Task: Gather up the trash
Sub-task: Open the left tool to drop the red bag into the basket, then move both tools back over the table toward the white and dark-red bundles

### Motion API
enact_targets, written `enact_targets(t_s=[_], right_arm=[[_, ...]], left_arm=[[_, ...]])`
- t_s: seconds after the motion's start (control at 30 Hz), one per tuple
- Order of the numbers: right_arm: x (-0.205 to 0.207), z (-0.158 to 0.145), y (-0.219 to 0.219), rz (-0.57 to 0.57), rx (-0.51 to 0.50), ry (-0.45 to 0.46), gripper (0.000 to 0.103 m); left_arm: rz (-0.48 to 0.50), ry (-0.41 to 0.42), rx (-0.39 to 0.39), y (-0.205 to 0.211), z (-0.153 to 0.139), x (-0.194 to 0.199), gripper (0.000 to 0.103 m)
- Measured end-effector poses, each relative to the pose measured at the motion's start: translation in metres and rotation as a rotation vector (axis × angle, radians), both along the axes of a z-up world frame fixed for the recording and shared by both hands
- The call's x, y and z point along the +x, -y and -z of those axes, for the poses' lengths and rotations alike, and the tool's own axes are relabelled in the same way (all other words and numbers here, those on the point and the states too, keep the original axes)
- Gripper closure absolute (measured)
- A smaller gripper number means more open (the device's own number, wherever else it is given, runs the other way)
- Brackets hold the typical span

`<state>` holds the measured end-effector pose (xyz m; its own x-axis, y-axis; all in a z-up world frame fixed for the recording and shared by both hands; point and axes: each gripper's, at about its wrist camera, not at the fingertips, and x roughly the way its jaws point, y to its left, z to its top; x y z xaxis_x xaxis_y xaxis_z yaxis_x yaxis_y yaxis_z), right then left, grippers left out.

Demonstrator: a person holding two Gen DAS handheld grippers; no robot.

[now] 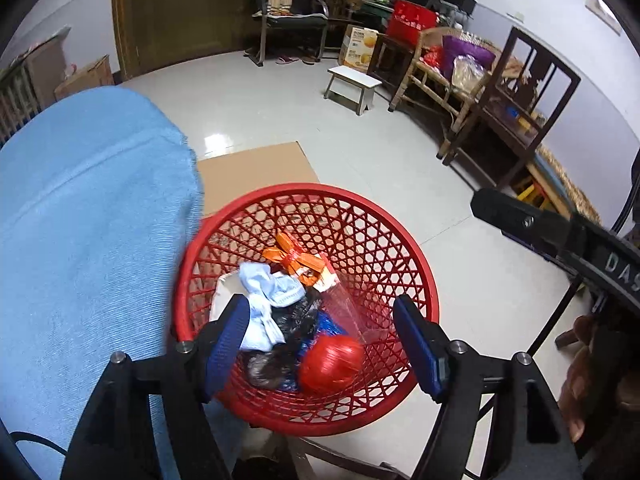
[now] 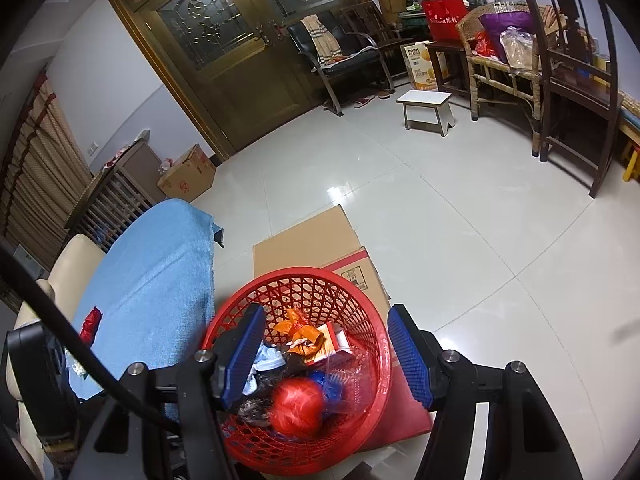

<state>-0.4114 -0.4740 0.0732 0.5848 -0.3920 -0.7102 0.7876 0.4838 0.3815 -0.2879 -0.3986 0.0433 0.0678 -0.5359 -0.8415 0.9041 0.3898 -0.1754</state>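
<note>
A red lattice basket [image 1: 304, 190] [image 2: 304, 274] stands on the floor beside a table draped in blue cloth [image 1: 88, 240] [image 2: 152, 280]. Inside it lie a red crumpled ball [image 1: 332, 364] [image 2: 298, 406], a light blue rag [image 1: 272, 292] [image 2: 266, 358], an orange wrapper [image 1: 292, 256] [image 2: 300, 330], black plastic [image 1: 280, 356] and a clear pack [image 1: 344, 304]. My left gripper [image 1: 322, 304] hangs open over the basket, its pads pressing on nothing. My right gripper [image 2: 326, 312] is also open above the basket and holds nothing. A small red scrap [image 2: 90, 322] lies on the blue cloth.
Flat cardboard [image 1: 256, 172] [image 2: 312, 236] lies on the tiled floor behind and under the basket. A white stool [image 1: 352, 88] [image 2: 426, 108], a dark wooden chair [image 1: 516, 108] [image 2: 576, 80] and a cluttered rattan bench [image 2: 504, 68] line the far right. Brown doors [image 2: 224, 48] are at the back.
</note>
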Motion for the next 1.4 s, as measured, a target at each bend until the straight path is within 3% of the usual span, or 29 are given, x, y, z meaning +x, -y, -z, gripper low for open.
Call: enact_targets(t_s=[0.27,0.47,1.03,1.2,1.4], right_arm=[[0.018,-0.002,-0.015,-0.048,-0.004,-0.011,0.036],[0.048,0.001,-0.036,-0.126,0.003,-0.016,0.036],[0.171,0.018,-0.13,-0.448,-0.026,-0.125,0.036],[0.191,0.018,-0.149,-0.504,-0.047,-0.148,0.036],[0.213,0.019,-0.167,-0.553,-0.052,-0.171,0.036]], left_arm=[[-0.111,0.004,-0.071,-0.044,-0.027,0.038,0.027],[-0.232,0.05,-0.075,-0.097,-0.036,0.071,0.027],[-0.682,0.077,-0.004,-0.239,-0.011,0.184,0.026],[-0.82,0.102,-0.001,-0.267,-0.006,0.229,0.026],[-0.918,0.141,-0.007,-0.278,0.001,0.275,0.026]])
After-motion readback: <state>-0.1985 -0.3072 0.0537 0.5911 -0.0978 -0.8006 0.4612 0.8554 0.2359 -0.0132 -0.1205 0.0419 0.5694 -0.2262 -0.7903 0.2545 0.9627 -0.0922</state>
